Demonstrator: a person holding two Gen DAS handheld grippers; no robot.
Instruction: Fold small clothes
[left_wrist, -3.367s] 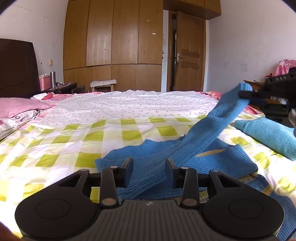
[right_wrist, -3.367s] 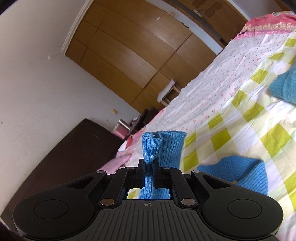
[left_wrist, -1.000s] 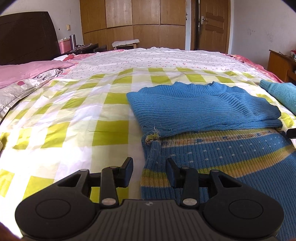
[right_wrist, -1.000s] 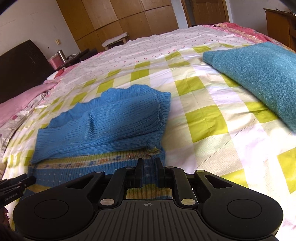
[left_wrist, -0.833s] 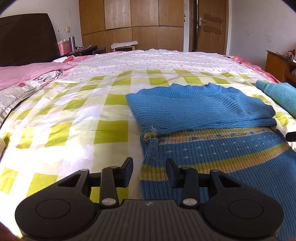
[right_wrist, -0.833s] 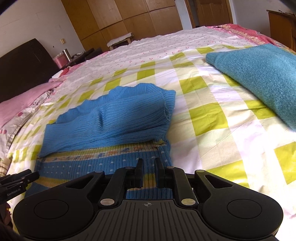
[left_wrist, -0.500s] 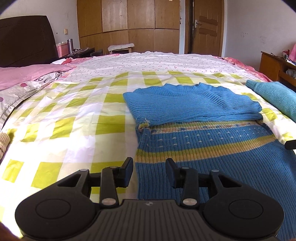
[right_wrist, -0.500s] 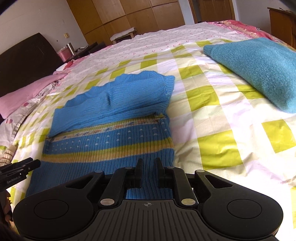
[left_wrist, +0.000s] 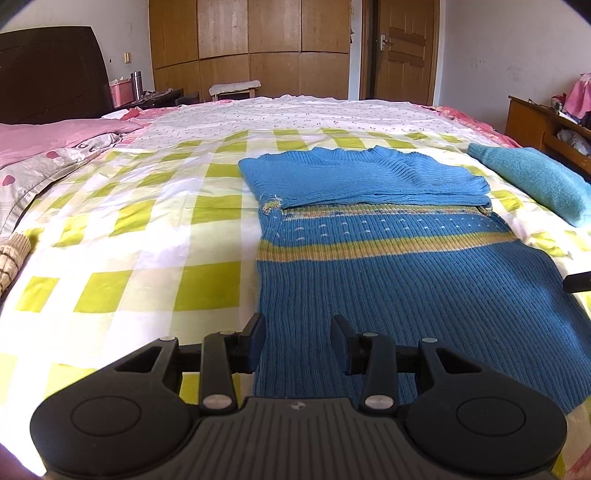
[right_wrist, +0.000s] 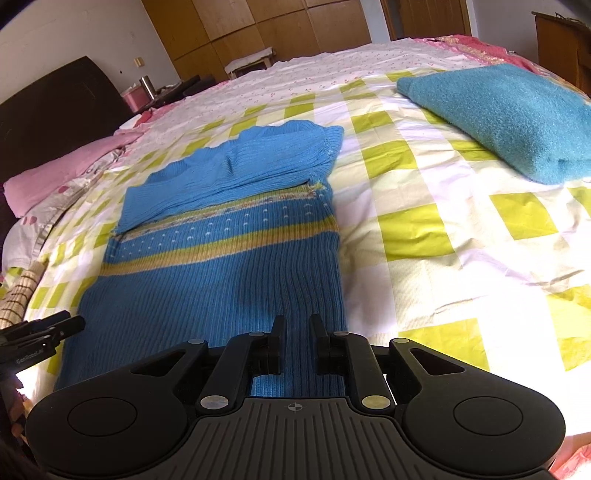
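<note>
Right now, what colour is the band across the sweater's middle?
Yellow, on the blue sweater; the band shows clearest in the left wrist view.

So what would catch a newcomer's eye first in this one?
The blue knit sweater with its yellow stripe, lying flat mid-bed, sleeves folded across its far end. Then the yellow-checked bedsheet under it, and the folded teal garment lying apart from it at the bed's right side.

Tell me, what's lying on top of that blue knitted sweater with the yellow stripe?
Across the far end of the blue knitted sweater lie its own plain blue sleeves, folded over the chest. They hide the upper chest beneath them. Nothing else rests on it.
</note>
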